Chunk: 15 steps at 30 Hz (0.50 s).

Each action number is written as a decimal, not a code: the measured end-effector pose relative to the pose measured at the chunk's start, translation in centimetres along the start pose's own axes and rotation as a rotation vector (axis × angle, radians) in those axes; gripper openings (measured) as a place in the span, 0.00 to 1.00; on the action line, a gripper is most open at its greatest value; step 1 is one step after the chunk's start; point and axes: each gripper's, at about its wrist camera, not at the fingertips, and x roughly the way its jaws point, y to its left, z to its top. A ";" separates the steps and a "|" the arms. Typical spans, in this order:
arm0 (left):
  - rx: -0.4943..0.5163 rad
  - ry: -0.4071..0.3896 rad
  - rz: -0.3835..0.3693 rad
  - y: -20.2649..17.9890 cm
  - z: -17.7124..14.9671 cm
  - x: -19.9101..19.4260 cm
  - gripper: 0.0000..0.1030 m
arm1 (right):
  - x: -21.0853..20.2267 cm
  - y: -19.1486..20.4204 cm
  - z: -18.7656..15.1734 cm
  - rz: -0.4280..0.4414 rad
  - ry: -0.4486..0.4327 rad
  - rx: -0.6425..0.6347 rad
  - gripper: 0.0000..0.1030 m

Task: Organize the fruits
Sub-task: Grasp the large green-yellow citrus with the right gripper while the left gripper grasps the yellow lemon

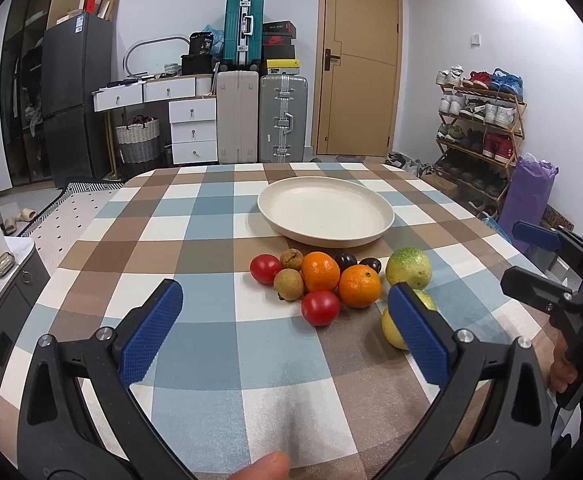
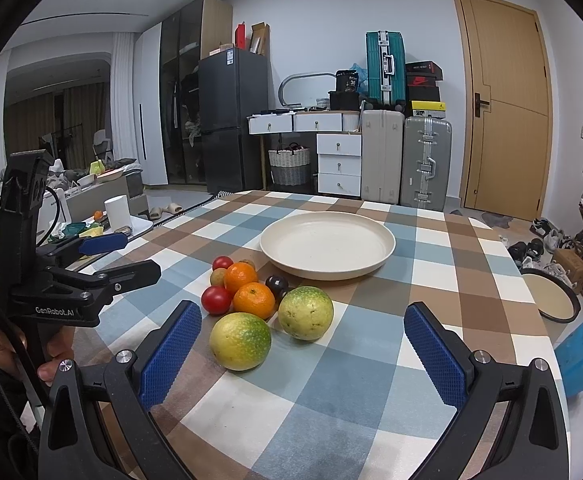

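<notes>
Nearest the lens in the left wrist view, a fingertip point(image 1: 265, 466) is seen at the bottom edge, behind the left gripper point(image 1: 285, 328), whose blue-padded jaws are spread wide and hold nothing. Likewise, the right gripper point(image 2: 301, 350) is shown wide apart and empty above the checked tablecloth point(image 2: 371, 380). Between and just beyond its pads, two green-yellow citrus fruits point(image 2: 240, 341) point(image 2: 305, 312) are placed side by side. Behind them, two oranges point(image 2: 253, 300) point(image 2: 241, 276) and two red tomatoes point(image 2: 216, 299) point(image 2: 222, 263) are clustered closely together with dark plums point(image 2: 276, 283) and small brown longan-like fruits point(image 1: 289, 284). Just beyond the cluster, a cream plate point(image 2: 327, 249) is set on the cloth with no fruit in it. At the left edge of the right wrist view, the left gripper's handle is held by a hand point(image 2: 53, 350). Suitcases point(image 2: 426, 162) and a wooden door point(image 2: 507, 108) are seen against the far wall.
</notes>
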 end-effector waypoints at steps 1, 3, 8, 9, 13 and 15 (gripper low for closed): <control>-0.001 0.000 0.000 0.0 0.0 0.0 0.99 | 0.1 0.0 0.0 -0.002 0.005 0.000 1.00; -0.005 -0.001 0.000 0.1 0.0 0.0 0.99 | 0.3 -0.2 0.0 -0.015 0.022 0.001 1.00; -0.009 0.004 -0.008 0.1 0.0 0.1 0.99 | 1.1 -0.5 0.0 -0.031 0.072 0.016 1.00; -0.011 0.009 0.000 0.2 0.0 0.1 0.99 | 1.4 -0.6 0.0 -0.032 0.092 0.019 1.00; -0.020 0.050 -0.005 0.4 0.0 0.8 0.99 | 3.3 -0.3 -0.3 -0.035 0.217 0.014 1.00; -0.030 0.072 -0.008 0.6 0.0 1.3 0.99 | 4.0 -0.2 -0.4 -0.027 0.252 0.025 1.00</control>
